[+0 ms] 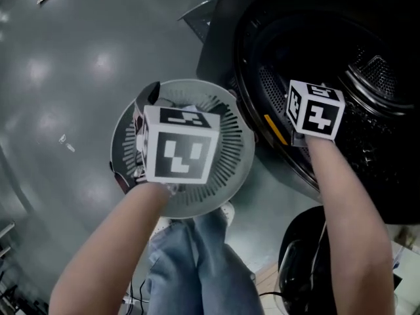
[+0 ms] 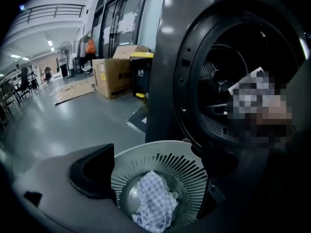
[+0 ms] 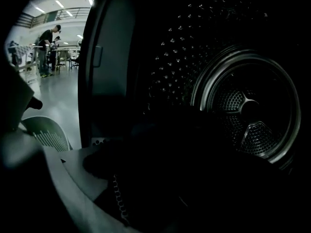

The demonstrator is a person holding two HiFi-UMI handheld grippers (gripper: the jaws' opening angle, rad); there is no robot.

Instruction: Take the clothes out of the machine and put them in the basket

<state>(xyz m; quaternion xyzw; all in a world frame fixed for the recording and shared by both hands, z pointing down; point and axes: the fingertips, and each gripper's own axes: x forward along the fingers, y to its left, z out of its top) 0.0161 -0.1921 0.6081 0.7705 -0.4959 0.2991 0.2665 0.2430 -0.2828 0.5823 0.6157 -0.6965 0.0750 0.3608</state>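
Observation:
A round white slatted basket stands on the grey floor in front of the dark machine. My left gripper hangs right over it. In the left gripper view the left gripper is open, its black jaws wide apart. A blue-and-white checked cloth lies loose in the basket below them. My right gripper is at the machine's round door opening. In the right gripper view the right gripper points into the perforated drum. Its jaws stand wide in deep shadow, and I see nothing held.
Cardboard boxes and a yellow-lidded bin stand beyond the machine, with flat cardboard on the floor. A person stands far off. My jeans-clad legs are behind the basket. A black object with cables lies at the lower right.

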